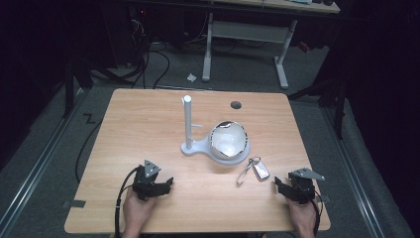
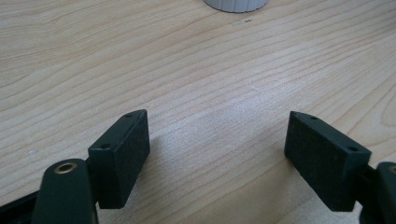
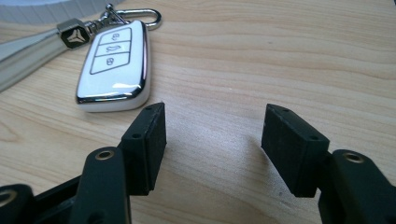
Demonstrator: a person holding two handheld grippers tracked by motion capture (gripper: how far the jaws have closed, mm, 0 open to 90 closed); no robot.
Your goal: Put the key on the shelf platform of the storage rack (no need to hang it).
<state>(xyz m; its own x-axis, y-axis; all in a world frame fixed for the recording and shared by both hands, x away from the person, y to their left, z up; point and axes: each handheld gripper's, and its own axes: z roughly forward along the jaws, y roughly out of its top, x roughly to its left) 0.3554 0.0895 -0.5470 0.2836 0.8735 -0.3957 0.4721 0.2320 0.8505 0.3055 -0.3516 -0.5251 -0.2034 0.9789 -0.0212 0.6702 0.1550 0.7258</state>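
Note:
A white car key fob (image 1: 261, 170) with a grey strap (image 1: 244, 174) lies on the wooden table (image 1: 148, 124), right of centre. Behind it stands a white holder: an upright post (image 1: 188, 121) with a short peg, joined to a tilted white bowl (image 1: 228, 142). My right gripper (image 1: 278, 184) rests low at the front right, open, nothing between its jaws. In the right gripper view the gripper (image 3: 212, 126) points just right of the key fob (image 3: 114, 65). My left gripper (image 1: 167, 183) rests at the front left, open and empty, over bare wood (image 2: 217, 135).
A dark round hole (image 1: 236, 104) sits near the table's far edge. A ribbed white base (image 2: 236, 4) shows ahead of the left gripper. Beyond the table stand a white-legged desk (image 1: 247, 29) and loose cables on grey floor.

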